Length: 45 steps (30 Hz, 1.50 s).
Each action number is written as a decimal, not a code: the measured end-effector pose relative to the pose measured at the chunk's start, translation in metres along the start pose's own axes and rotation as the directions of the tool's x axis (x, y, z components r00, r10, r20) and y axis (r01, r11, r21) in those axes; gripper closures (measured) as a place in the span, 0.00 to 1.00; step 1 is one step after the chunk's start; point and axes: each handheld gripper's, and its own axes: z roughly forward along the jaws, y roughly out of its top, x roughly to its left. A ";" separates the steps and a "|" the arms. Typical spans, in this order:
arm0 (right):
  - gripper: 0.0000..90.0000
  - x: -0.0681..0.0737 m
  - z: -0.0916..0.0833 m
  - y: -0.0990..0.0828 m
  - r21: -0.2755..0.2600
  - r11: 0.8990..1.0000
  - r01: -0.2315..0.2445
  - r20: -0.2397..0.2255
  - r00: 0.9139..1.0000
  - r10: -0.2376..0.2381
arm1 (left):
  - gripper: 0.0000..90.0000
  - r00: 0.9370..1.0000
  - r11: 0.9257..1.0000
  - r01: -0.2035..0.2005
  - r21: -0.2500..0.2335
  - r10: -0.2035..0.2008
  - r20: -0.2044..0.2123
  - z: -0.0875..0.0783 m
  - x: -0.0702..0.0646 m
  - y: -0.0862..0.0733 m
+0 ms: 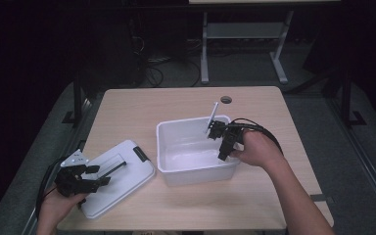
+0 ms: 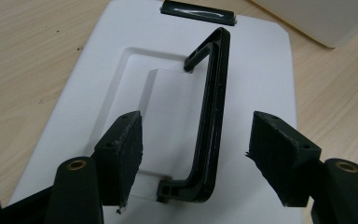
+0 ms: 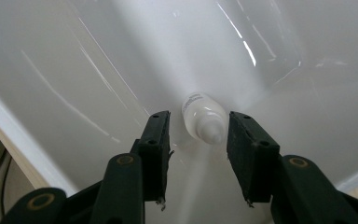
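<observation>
Jaws of the left gripper spread wide, pads apart on either side of a black handle without touching it. Handle raised on edge above the recessed middle of a white lid, one black latch at the lid's far end. Lid flat on the wooden table, near left, held over by the left hand, with a grey three-cornered plate on top of the gripper and a cable trailing off the near left edge. Jaws of the right gripper also parted, flanking a small white bottle lying on its side on the floor of a translucent white bin; pads close beside the bottle but contact not certain. Bottle cap end toward the camera, labelled body pointing away. From the high view, right gripper angled down over the right wall of the bin, gripped by the right hand, black cable looping to the right. Thin light rod slanting up from the gripper past the bin's far rim. Bin open-topped at table centre, just right of the lid and apart from it. Round grommet hole near the far edge of the table.
</observation>
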 end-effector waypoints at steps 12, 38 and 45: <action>0.64 0.001 -0.015 -0.001 -0.016 1.000 -0.004 0.012 1.000 0.004 | 0.38 1.000 1.000 -0.002 -0.001 0.002 0.003 0.001 0.000 0.000; 0.62 0.006 -0.070 -0.020 -0.083 0.996 -0.024 0.055 0.998 0.029 | 0.37 1.000 1.000 0.005 -0.010 -0.005 0.004 0.000 0.000 0.000; 0.61 0.005 -0.081 -0.036 -0.087 0.995 -0.041 0.069 0.996 0.047 | 0.37 1.000 1.000 -0.002 -0.010 0.002 0.003 0.000 -0.001 0.001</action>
